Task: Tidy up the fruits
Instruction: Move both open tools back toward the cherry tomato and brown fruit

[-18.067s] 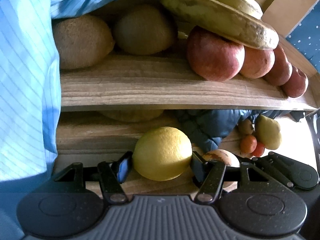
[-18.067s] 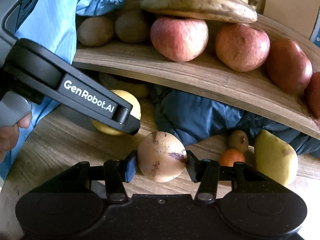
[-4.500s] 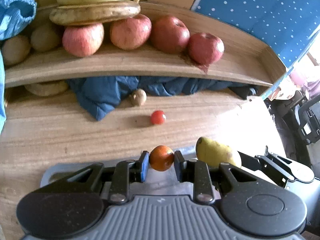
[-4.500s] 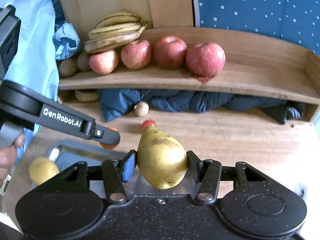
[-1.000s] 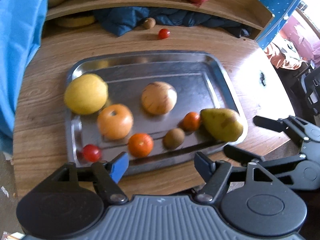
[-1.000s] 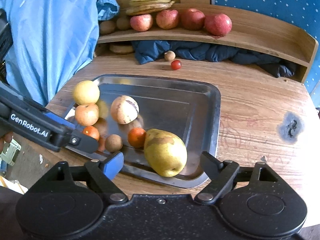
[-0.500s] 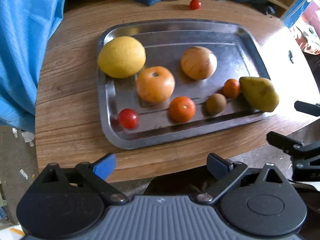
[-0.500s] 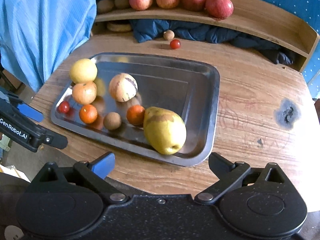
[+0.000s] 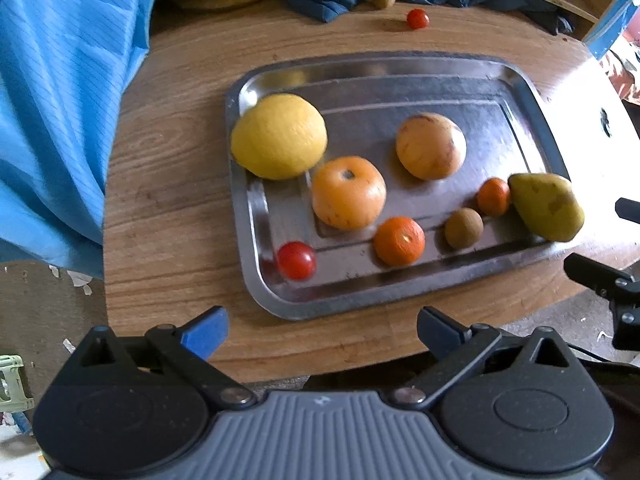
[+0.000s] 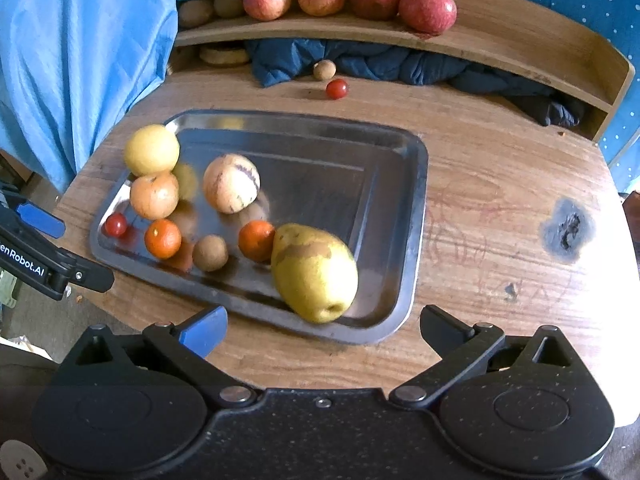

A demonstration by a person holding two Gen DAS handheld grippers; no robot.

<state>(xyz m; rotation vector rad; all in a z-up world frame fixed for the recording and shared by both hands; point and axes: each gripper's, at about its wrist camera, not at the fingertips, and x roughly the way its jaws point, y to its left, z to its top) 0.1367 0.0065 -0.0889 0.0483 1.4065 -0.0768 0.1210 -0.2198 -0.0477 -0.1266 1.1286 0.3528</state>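
Note:
A steel tray on the round wooden table holds several fruits: a lemon, a pale orange fruit, a tan striped round fruit, two small oranges, a kiwi, a cherry tomato and a pear. My left gripper is open and empty, held back over the table's near edge. My right gripper is open and empty, just in front of the pear.
A cherry tomato and a small brown fruit lie on the table behind the tray, by a dark blue cloth. A wooden shelf at the back carries apples, kiwis and bananas. A light blue sheet hangs at the left.
Both grippers have pulled back and up from the tray, so the tray looks smaller and farther. The fruits on the tray have not moved.

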